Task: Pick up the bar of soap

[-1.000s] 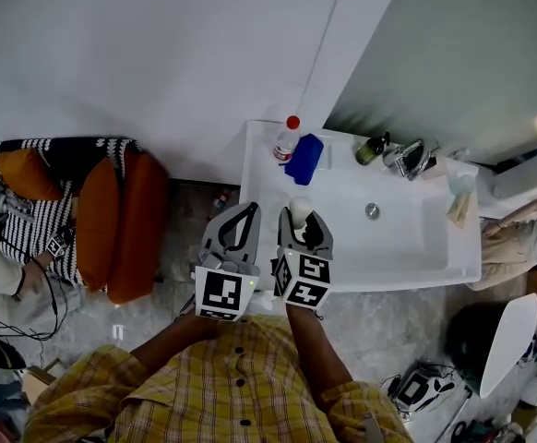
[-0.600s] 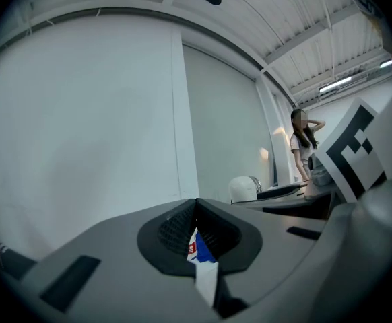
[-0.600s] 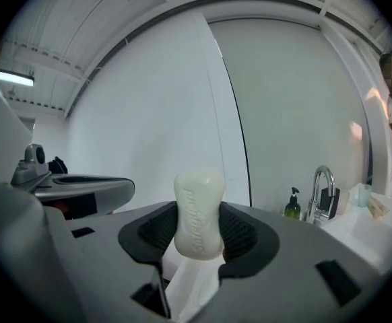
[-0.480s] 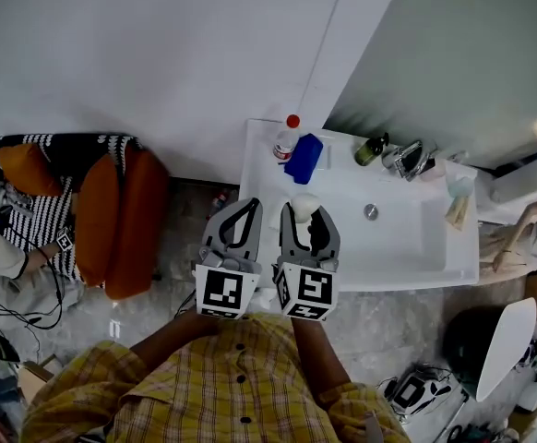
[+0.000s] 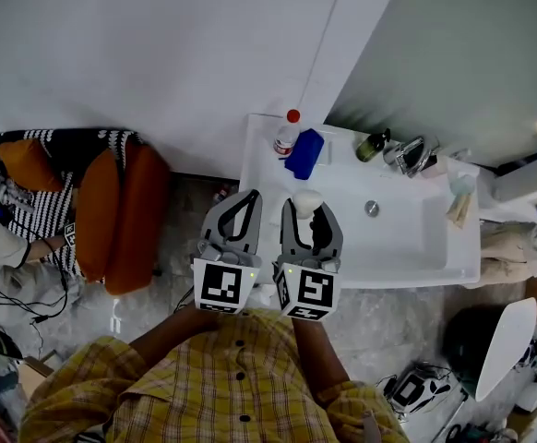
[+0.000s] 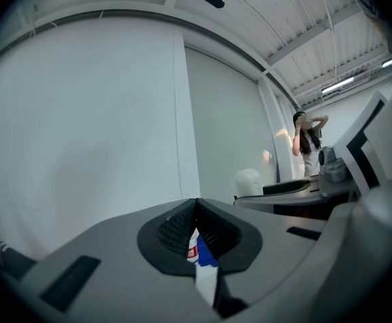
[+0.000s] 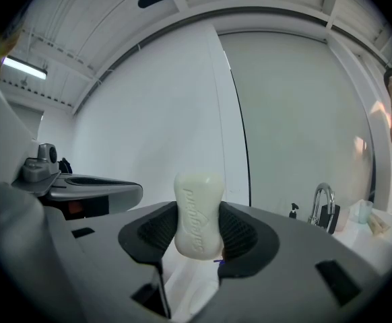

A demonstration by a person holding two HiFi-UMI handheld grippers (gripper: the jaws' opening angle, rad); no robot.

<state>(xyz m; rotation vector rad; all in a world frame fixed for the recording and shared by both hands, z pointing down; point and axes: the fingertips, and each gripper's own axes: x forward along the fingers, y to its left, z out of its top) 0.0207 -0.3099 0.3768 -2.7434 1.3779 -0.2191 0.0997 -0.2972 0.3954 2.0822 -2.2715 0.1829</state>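
Observation:
A cream-white bar of soap stands on end between the ribbed pads of my right gripper, which is shut on it. In the head view the soap sits at the tip of the right gripper, held above the left part of the white sink. My left gripper hangs just left of the sink over the floor. Its jaws are shut together with nothing between them.
At the sink's back left stand a red-capped bottle and a blue pack. A dark bottle, the tap and a cup line the back and right rim. An orange cushion lies on the floor at left.
Both grippers have shifted slightly forward and to the right, with the soap still held in the right one. The left gripper stays shut.

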